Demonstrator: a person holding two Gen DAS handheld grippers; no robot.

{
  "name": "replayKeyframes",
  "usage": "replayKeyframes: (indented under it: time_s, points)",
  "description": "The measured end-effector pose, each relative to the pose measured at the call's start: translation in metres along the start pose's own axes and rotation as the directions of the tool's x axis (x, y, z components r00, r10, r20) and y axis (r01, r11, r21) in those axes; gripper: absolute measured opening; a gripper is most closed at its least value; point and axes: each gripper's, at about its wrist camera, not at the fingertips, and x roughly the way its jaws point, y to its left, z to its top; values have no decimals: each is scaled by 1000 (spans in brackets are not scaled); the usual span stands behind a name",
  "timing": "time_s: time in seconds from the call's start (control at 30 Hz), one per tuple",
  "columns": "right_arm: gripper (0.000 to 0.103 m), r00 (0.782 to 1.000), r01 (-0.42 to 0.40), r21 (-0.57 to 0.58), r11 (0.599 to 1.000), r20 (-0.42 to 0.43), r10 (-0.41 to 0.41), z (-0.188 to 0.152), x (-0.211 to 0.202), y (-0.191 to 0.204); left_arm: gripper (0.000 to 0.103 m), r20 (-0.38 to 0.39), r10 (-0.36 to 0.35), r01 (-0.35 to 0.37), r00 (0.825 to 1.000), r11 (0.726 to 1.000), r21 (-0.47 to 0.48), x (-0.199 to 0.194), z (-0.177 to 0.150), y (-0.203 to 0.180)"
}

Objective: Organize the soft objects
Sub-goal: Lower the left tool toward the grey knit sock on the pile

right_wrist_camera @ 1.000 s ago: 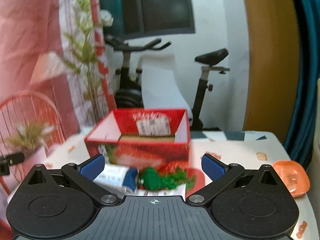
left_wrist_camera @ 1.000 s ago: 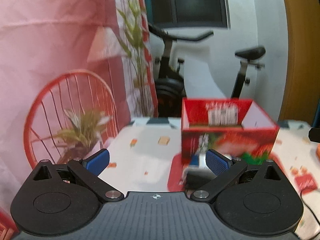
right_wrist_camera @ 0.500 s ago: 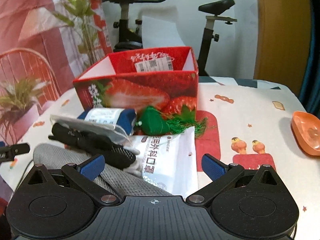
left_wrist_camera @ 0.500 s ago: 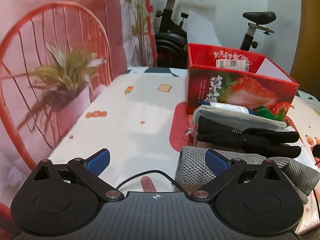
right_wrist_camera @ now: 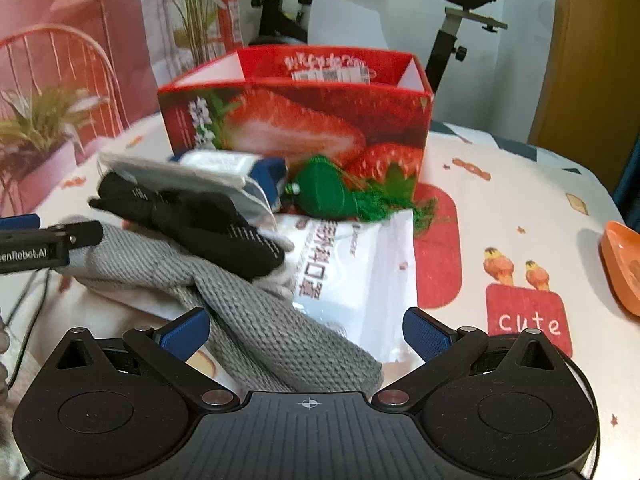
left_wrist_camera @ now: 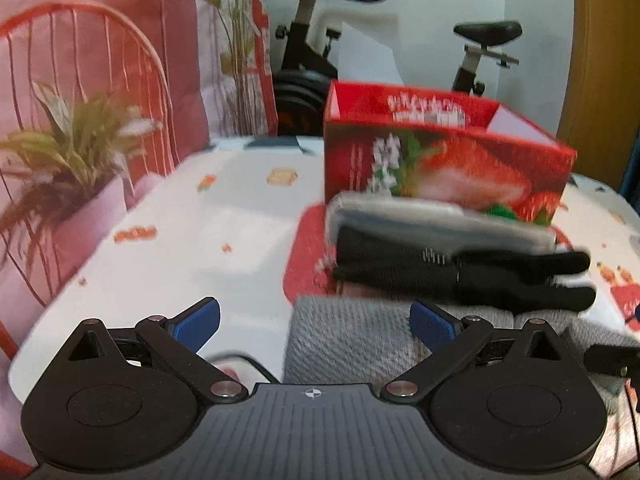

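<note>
A pile of soft things lies in front of an open red strawberry box (left_wrist_camera: 440,164) (right_wrist_camera: 296,120). A grey knitted scarf (left_wrist_camera: 352,336) (right_wrist_camera: 256,312) lies nearest, with black gloves (left_wrist_camera: 460,272) (right_wrist_camera: 192,220) on it. Behind are a clear flat pack (right_wrist_camera: 172,172), a green tasselled pouch (right_wrist_camera: 324,192) and a white printed packet (right_wrist_camera: 356,264). My left gripper (left_wrist_camera: 314,320) is open and empty over the scarf's left end. My right gripper (right_wrist_camera: 306,332) is open and empty over the scarf's right end.
The table (left_wrist_camera: 192,232) has a white cloth with red patches. A potted plant (left_wrist_camera: 60,168) and a red wire chair (left_wrist_camera: 100,64) stand at the left edge. An orange dish (right_wrist_camera: 624,268) lies at the right. An exercise bike (right_wrist_camera: 460,20) stands behind. A black cable (left_wrist_camera: 248,364) runs under the left gripper.
Both grippers have dropped from looking over the box to low over the pile, then closed in on the grey scarf. Both stayed open.
</note>
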Motion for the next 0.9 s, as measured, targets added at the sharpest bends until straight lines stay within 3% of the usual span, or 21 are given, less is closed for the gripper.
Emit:
replayKeyframes:
  time_s: [0.17, 0.4, 0.57, 0.7, 0.87, 0.9]
  points:
    - [102, 996, 73, -35, 997, -50, -75, -7, 15, 3, 102, -35, 14, -13, 999, 1000, 23, 11, -16, -5]
    - [103, 991, 128, 49, 990, -49, -126, -11, 30, -13, 103, -91, -31, 29, 995, 999, -21, 22, -24, 4]
    - [103, 987, 163, 23, 986, -23, -162, -15, 31, -10, 103, -108, -63, 56, 992, 996, -68, 27, -27, 11]
    - [102, 979, 201, -57, 978, 56, -197, -14, 19, 3, 103, -114, -65, 57, 991, 996, -73, 31, -27, 11]
    - [90, 975, 200, -79, 977, 118, -190, -11, 5, 1, 103, -123, -74, 64, 990, 995, -81, 34, -29, 13]
    - [83, 974, 201, -59, 978, 115, -193, -11, 4, -4, 103, -122, -75, 65, 990, 995, -80, 34, -30, 13]
